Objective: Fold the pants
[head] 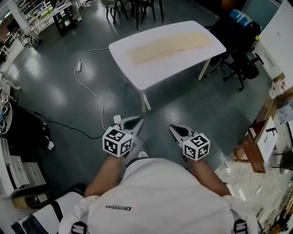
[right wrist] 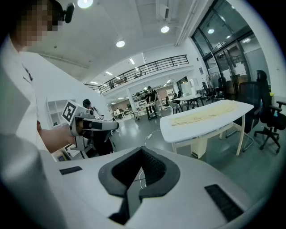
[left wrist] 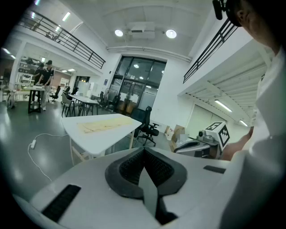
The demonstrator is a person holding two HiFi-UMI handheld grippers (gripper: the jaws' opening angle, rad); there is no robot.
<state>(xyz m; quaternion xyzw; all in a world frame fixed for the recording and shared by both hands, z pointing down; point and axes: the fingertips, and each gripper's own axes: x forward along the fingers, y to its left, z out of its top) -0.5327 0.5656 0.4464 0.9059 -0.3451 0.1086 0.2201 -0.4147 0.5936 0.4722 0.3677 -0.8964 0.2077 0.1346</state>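
Beige pants (head: 169, 45) lie flat and lengthwise on a white table (head: 155, 75) across the room. I stand well back from it on the grey floor. My left gripper (head: 133, 122) and right gripper (head: 176, 130) are held close to my body, side by side, both pointing toward the table. In the left gripper view the left gripper (left wrist: 144, 153) has its pads together with nothing between them, and the pants (left wrist: 105, 125) show far ahead. In the right gripper view the right gripper (right wrist: 142, 152) is likewise shut and empty, with the pants (right wrist: 205, 114) in the distance.
A black office chair (head: 240, 64) stands at the table's right end. A white cable with a power strip (head: 78, 68) runs over the floor to the table's left. A wooden stool (head: 251, 153) stands at my right, dark chairs (head: 132, 9) behind the table, shelving along the left wall.
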